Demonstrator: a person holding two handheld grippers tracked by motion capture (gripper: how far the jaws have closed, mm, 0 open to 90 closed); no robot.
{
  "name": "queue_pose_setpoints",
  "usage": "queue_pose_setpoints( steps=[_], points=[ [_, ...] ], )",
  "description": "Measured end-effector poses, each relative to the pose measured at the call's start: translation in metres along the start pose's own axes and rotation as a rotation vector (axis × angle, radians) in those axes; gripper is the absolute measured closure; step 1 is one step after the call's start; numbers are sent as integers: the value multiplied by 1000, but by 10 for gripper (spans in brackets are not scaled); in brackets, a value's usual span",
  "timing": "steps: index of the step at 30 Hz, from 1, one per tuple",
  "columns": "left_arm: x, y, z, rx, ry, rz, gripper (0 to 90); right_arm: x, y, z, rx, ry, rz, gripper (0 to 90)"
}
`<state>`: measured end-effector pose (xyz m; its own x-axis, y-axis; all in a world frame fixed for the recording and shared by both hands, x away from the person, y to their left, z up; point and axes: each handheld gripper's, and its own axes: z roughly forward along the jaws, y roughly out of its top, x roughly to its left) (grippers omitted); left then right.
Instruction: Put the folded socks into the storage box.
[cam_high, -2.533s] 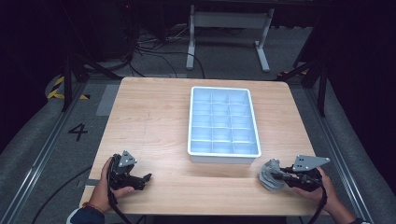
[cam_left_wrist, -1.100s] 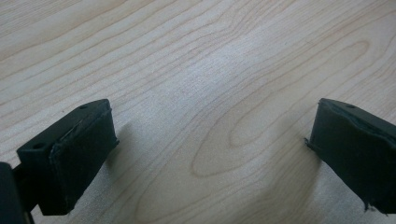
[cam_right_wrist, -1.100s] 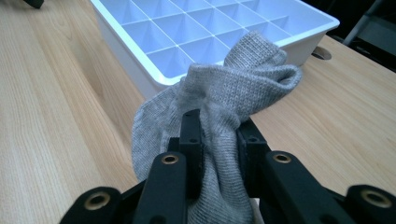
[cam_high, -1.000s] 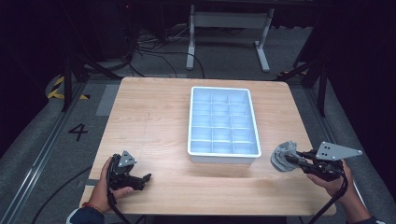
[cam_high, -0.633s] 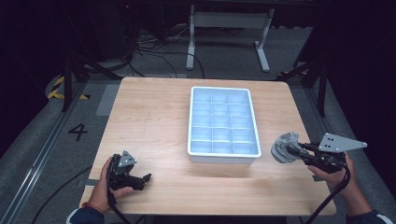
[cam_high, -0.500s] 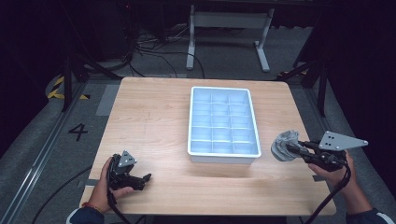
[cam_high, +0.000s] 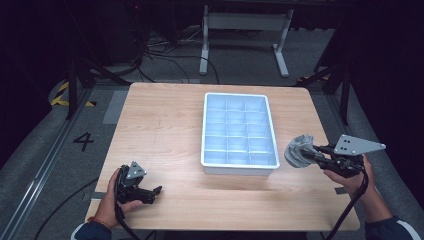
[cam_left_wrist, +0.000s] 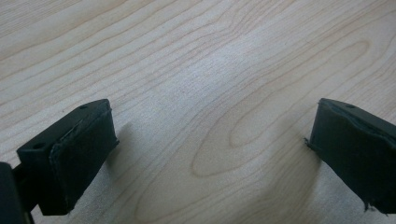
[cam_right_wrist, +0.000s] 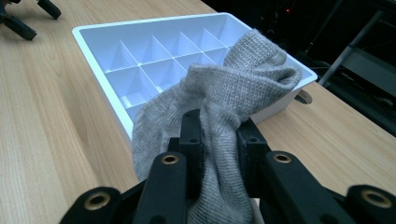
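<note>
The right tongs (cam_high: 311, 153) are clenched on a grey knitted sock (cam_high: 299, 150), its bunched cloth pinched between the two black jaws and spilling out ahead of them and down below. They hold it in the air over the desk's (cam_high: 165, 120) right edge, just beside the near right corner of the white compartment tray (cam_high: 272, 131), apart from its wall. The left tongs (cam_high: 150, 192) rest near the desk's near left corner, jaws spread wide over bare wood, gripping nothing.
</note>
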<state>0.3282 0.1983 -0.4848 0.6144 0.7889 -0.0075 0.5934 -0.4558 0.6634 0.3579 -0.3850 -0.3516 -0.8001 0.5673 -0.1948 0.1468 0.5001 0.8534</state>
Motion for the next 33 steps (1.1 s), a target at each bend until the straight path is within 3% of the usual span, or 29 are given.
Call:
queue_pose_setpoints(
  steps=[15, 33],
  points=[
    [0, 0, 0, -1, 0, 0, 7, 4, 18, 18, -7, 32, -31, 772],
    [0, 0, 0, 0, 0, 0, 7, 4, 33, 54, 43, 60, -47, 773]
  ],
)
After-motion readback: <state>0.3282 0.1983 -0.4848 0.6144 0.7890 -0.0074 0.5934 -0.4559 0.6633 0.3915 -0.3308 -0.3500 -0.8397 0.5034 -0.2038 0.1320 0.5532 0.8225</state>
